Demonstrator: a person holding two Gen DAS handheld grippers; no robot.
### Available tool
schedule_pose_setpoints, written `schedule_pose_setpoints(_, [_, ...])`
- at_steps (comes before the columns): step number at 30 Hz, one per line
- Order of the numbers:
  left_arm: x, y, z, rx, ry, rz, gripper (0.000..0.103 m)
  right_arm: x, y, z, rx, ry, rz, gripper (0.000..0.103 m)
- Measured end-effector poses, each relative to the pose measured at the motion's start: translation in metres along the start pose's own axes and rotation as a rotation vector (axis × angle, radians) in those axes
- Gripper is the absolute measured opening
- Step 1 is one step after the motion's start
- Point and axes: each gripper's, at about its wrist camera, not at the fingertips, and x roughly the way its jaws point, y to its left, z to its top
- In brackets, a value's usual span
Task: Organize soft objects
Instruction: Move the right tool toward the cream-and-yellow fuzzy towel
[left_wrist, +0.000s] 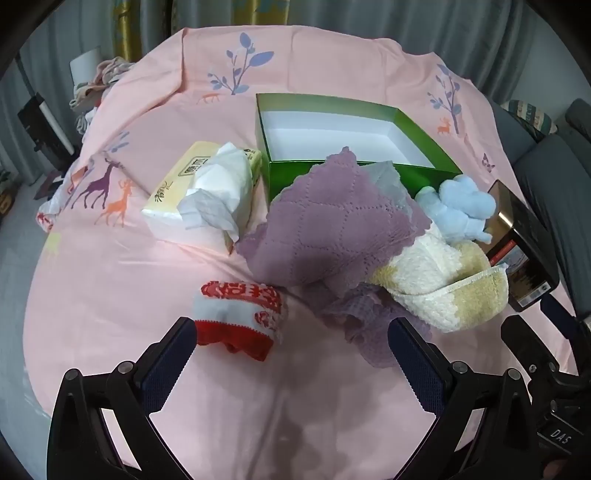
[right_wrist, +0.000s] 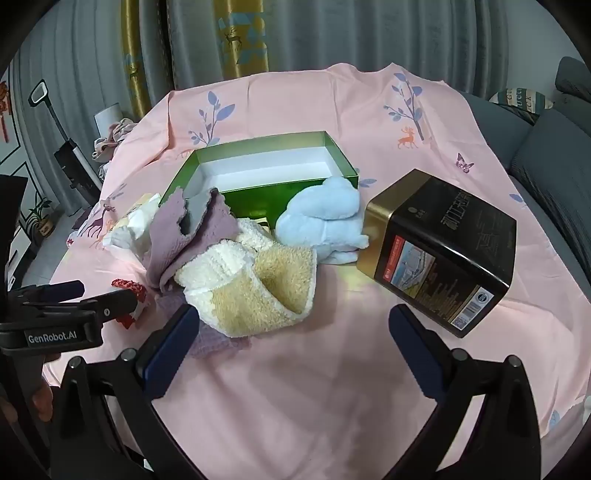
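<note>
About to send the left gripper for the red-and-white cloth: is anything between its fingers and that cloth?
Nothing visible. The left gripper is open over bare pink sheet, and the red-and-white cloth lies just ahead beside its left finger. The purple cloth sits off to the right.

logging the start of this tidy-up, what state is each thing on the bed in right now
green box: open, empty
purple cloth: crumpled, draped on the box's front edge
cream and yellow towel: bunched, beside the purple cloth
blue plush toy: lying against the box
red and white cloth: bunched, loose
tissue pack: open, tissue pulled out
black and gold tin: tipped on its side
left hand-held gripper: open, empty
right hand-held gripper: open, empty
</note>
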Motion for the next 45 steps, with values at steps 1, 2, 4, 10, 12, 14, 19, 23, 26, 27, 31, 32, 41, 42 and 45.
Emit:
schedule_pose_setpoints(1, [0.000, 0.000, 0.000, 0.000, -0.001, 0.006, 0.103, 0.001, -0.001, 0.000, 0.001, 0.001, 0.003, 0.102])
schedule_pose_setpoints(2, [0.000, -0.001, 0.000, 0.000, 0.000, 0.007, 0.103, 0.001, -0.001, 0.000, 0.002, 0.002, 0.004, 0.102])
schedule_pose_setpoints(4, [0.000, 0.002, 0.000, -0.014, 0.002, -0.025, 0.103, 0.003, -0.002, 0.000, 0.001, 0.004, 0.004, 0.102])
schedule_pose_setpoints(10, [-0.001, -0.002, 0.001, -0.023, -0.002, -0.041, 0.103, 0.002, 0.006, -0.004, -0.007, 0.015, 0.011, 0.102])
schedule_pose_setpoints(12, [-0.001, -0.001, -0.002, -0.025, 0.001, -0.053, 0.103, 0.006, 0.004, -0.003, -0.010, 0.021, 0.019, 0.102])
schedule_pose_setpoints(14, [-0.003, -0.001, -0.005, -0.039, 0.003, -0.096, 0.103, 0.005, 0.005, -0.004, -0.012, 0.021, 0.018, 0.102])
schedule_pose_setpoints(19, [-0.004, 0.003, -0.008, -0.062, -0.012, -0.146, 0.103, 0.004, 0.007, -0.006, -0.016, 0.017, 0.020, 0.102])
schedule_pose_setpoints(23, [-0.006, 0.003, -0.007, -0.063, -0.016, -0.160, 0.103, 0.004, 0.008, -0.005, -0.018, 0.020, 0.023, 0.102])
schedule_pose_setpoints(26, [-0.005, 0.004, -0.006, -0.071, -0.013, -0.186, 0.103, 0.003, 0.010, -0.006, -0.020, 0.022, 0.026, 0.102])
schedule_pose_setpoints(27, [-0.005, 0.005, -0.006, -0.075, -0.012, -0.198, 0.103, 0.003, 0.010, -0.007, -0.021, 0.022, 0.028, 0.102])
schedule_pose_setpoints(31, [-0.005, 0.005, -0.006, -0.075, -0.010, -0.204, 0.103, 0.004, 0.009, -0.007, -0.019, 0.025, 0.036, 0.102])
schedule_pose_setpoints(32, [-0.004, 0.005, -0.006, -0.074, -0.011, -0.205, 0.103, 0.004, 0.010, -0.008, -0.018, 0.025, 0.037, 0.102])
schedule_pose_setpoints(41, [-0.003, 0.001, -0.008, -0.059, -0.015, -0.194, 0.103, 0.004, 0.010, -0.008, -0.019, 0.029, 0.036, 0.102])
schedule_pose_setpoints(42, [-0.003, 0.001, -0.008, -0.059, -0.015, -0.194, 0.103, 0.004, 0.010, -0.008, -0.019, 0.028, 0.036, 0.102])
schedule_pose_setpoints(45, [-0.003, 0.001, -0.008, -0.060, -0.014, -0.194, 0.103, 0.004, 0.010, -0.008, -0.018, 0.029, 0.036, 0.102])
